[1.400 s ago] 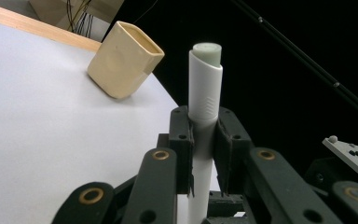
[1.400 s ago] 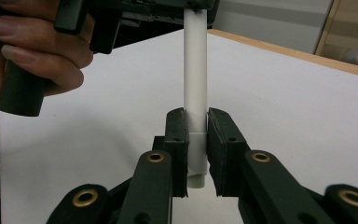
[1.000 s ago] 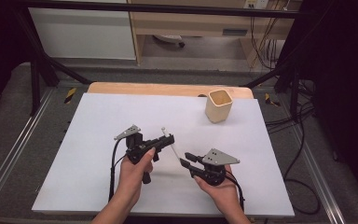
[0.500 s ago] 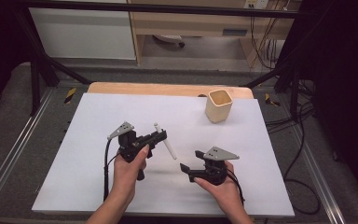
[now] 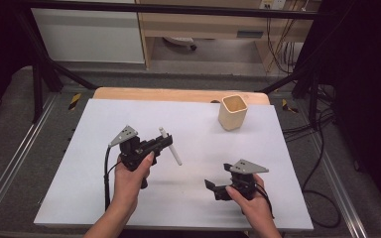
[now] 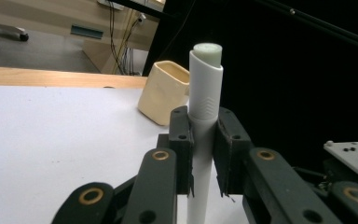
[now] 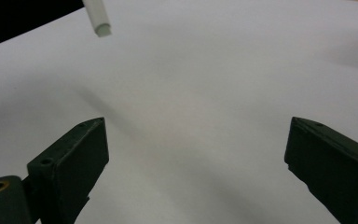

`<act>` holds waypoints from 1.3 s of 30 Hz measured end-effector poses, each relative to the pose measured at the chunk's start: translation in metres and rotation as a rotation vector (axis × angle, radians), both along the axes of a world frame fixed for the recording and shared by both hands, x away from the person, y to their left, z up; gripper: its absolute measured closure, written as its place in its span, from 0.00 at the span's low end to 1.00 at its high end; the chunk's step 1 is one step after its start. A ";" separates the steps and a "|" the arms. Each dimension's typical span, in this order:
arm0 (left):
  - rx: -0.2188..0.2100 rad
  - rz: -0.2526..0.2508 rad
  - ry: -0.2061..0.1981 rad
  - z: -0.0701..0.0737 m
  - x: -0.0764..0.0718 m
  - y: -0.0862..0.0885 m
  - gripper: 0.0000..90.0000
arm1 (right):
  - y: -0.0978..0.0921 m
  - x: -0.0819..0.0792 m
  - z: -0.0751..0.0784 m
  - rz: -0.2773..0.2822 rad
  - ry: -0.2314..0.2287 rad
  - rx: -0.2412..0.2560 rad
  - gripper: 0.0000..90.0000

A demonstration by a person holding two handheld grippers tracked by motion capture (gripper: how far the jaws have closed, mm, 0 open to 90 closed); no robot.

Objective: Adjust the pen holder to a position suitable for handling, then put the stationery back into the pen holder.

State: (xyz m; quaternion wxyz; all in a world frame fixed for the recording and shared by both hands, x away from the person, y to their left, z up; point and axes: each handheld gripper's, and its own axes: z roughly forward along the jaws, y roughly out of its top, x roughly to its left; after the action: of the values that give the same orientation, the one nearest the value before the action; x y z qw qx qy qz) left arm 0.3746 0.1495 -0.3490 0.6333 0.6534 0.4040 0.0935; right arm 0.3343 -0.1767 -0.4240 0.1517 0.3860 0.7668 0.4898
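One white pen (image 5: pixel 170 146), one cup (image 5: pixel 232 112), two grippers.

no readable text, labels or numbers

This looks like a lab or recording workroom rather than a home. A table (image 5: pixel 287 198) covered with a plain white sheet stands in the middle of the high view, framed by black metal struts (image 5: pixel 44 69) that cross the upper left and upper right. Aluminium rails (image 5: pixel 10 168) run along both sides of the frame. Loose cables (image 5: pixel 322 129) trail over the grey carpeted floor at right. Along the top stand a light wooden bench (image 5: pixel 203 25) and a white cabinet (image 5: pixel 89 34).
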 end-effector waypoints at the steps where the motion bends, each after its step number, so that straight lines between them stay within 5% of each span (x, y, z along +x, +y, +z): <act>1: 0.005 0.003 -0.002 0.001 0.000 0.001 0.88 | -0.004 -0.002 -0.001 -0.014 -0.006 -0.004 0.07; 6: 0.016 0.013 -0.004 0.010 0.002 0.005 0.87 | -0.028 -0.015 -0.006 -0.110 -0.065 -0.020 0.06; 12: 0.032 0.021 -0.018 0.025 0.012 0.003 0.87 | -0.035 -0.015 -0.007 -0.151 -0.062 -0.013 0.06; 19: 0.061 0.011 -0.039 0.039 0.023 -0.009 0.87 | -0.039 -0.008 -0.011 -0.176 -0.030 0.017 0.05; 39: 0.109 -0.051 -0.076 0.077 0.032 -0.039 0.87 | -0.036 -0.004 -0.012 -0.167 -0.034 0.018 0.06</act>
State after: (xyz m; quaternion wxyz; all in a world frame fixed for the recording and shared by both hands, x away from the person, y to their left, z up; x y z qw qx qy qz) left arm 0.4064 0.1107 -0.2722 0.6137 0.6932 0.3571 0.1239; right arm 0.3299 -0.2128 -0.4358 0.2017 0.4414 0.7249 0.4889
